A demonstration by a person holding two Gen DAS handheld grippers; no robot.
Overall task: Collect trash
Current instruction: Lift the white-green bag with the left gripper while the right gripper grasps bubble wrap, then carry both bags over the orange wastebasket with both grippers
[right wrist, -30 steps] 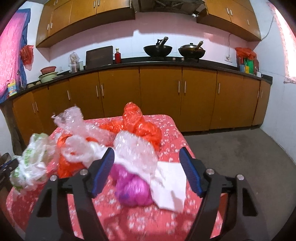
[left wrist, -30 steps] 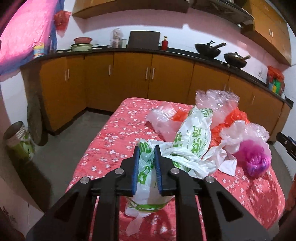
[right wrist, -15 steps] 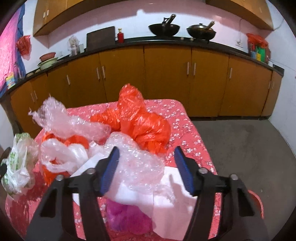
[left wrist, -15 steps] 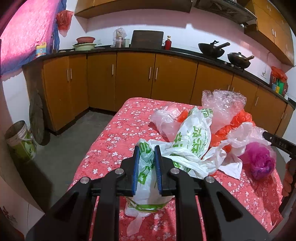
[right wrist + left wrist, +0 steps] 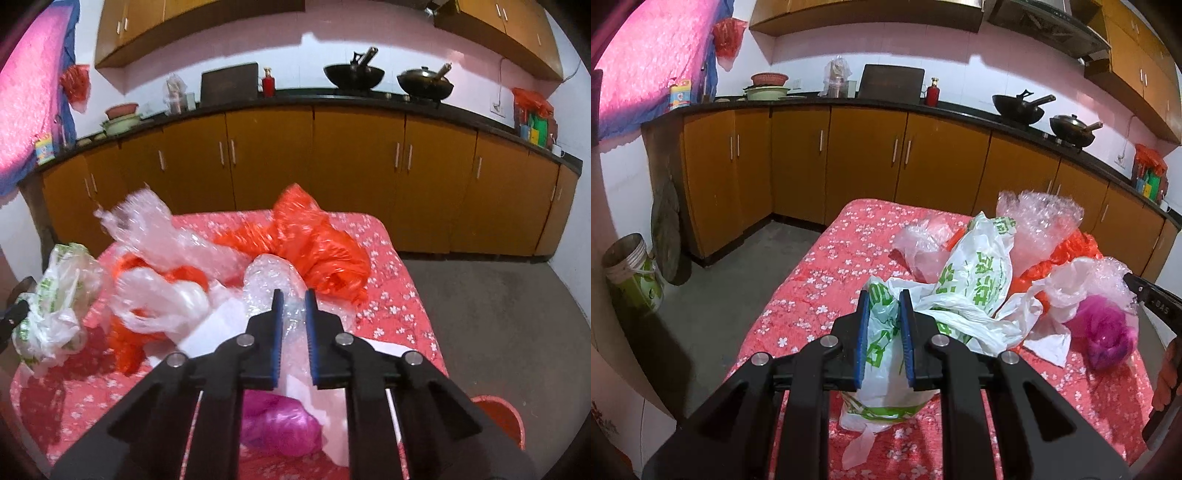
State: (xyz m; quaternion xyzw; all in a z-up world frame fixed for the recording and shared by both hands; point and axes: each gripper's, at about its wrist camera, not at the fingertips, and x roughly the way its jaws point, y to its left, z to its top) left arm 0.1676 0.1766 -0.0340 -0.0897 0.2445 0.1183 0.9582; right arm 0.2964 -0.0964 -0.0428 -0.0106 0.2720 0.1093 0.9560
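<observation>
gripping a green-printed white bag point(image 5: 975, 280) between the narrow blue pads of the left gripper point(image 5: 884, 332), its lower end hanging down onto the floral red tablecloth point(image 5: 827, 266). closing the right gripper point(image 5: 293, 328) on a clear bubble-wrap sheet point(image 5: 273, 280), the plastic bunching between the two pads, which are standing nearly together. lying heaped on the table, touching one another: an orange bag point(image 5: 317, 243) toward the far edge, a crumpled clear bag point(image 5: 155, 221) to its left, a magenta bag point(image 5: 277, 424) under the right gripper, beside white paper point(image 5: 1049, 339). sitting on the floor to the right of the table, a red bucket point(image 5: 506, 417). standing by the left wall, a green-labelled pail point(image 5: 631, 273).
</observation>
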